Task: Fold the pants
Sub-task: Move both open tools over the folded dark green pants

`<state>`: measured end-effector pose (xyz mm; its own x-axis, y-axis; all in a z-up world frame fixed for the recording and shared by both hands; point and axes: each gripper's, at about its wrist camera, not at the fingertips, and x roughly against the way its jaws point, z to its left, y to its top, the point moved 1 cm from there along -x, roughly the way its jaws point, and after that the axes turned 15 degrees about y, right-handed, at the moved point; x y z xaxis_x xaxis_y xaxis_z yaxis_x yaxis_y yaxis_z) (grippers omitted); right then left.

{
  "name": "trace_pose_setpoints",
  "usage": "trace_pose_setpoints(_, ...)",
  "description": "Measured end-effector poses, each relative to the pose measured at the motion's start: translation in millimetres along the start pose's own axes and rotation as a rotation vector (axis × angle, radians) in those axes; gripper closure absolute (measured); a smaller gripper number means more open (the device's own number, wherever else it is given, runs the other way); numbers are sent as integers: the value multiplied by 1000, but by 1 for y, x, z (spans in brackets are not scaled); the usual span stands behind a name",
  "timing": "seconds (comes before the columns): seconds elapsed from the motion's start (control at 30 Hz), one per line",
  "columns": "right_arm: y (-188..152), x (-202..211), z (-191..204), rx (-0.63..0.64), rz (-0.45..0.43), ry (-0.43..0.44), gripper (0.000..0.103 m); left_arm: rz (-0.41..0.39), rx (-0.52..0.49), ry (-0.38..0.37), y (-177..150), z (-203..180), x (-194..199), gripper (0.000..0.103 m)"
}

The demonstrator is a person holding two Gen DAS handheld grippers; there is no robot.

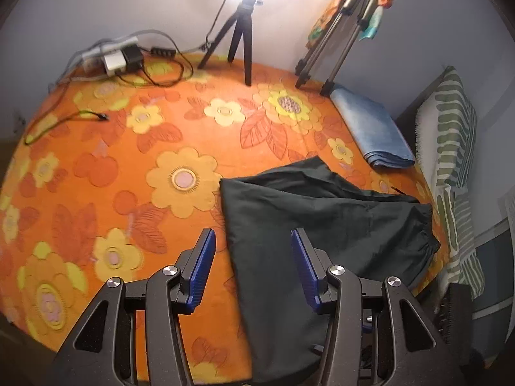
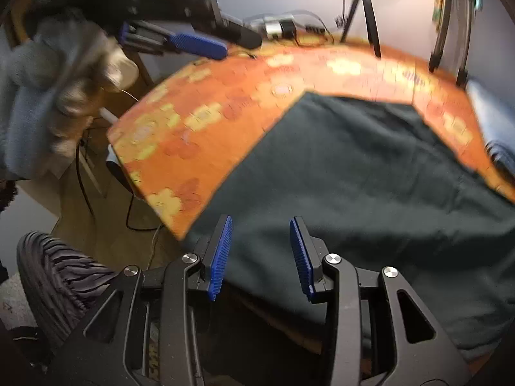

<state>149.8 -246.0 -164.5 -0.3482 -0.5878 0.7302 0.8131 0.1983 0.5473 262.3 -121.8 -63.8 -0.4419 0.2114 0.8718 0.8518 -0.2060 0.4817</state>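
Hovering over the dark pants [image 1: 322, 225] on the flowered cloth [image 1: 128, 160], my left claw [image 1: 252, 241] and right claw [image 2: 260, 234] both gape empty.

The pants [image 1: 322, 225] are showing a plain dark green. The tablecloth [image 1: 128, 160] is displaying orange with yellow and cream flowers and red-orange leaves. The folded cloth [image 1: 370, 128] is showing light blue. The towel [image 1: 457, 135] is showing white with green stripes. Both the left gripper [image 1: 252, 234] and the right gripper [image 2: 260, 222] are showing black frames with blue ribbed pads
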Motion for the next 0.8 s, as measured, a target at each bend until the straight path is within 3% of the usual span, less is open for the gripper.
trace_pose_setpoints(0.17,-17,-24,-18,-48,71,26,64,35,29,1,-2,3,-35,55)
trace_pose_setpoints(0.27,-23,-22,-11,-13,90,10,63,49,47,-12,-2,6,-50,55)
trace_pose_setpoints(0.43,-23,-11,7,9,41,3,63,67,44,-79,-7,4,-70,55)
trace_pose_setpoints(0.63,-23,-9,25,39,-51,-31,43,75,59,-139,-7,5,-88,55)
trace_pose_setpoints(0.7,-23,-14,28,42,-59,-35,32,75,53,-152,-7,4,-92,55)
trace_pose_setpoints(0.8,-24,-19,33,39,-60,-46,31,85,27,-158,-2,0,-97,55)
